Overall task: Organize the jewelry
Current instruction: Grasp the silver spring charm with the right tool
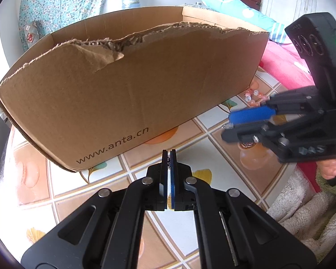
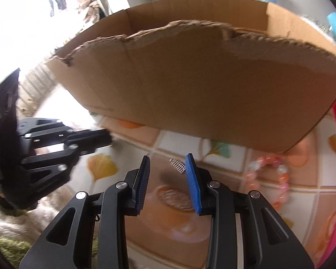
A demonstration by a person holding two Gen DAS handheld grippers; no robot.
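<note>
While the left gripper has its two fingers pressed together on a small dark chain that shows between the pads, the right gripper has its fingers spread apart over the patterned tablecloth. A small silver piece lies just beside its blue pad. A pink and white bead bracelet lies on the cloth near the corner of the torn cardboard box.
</note>
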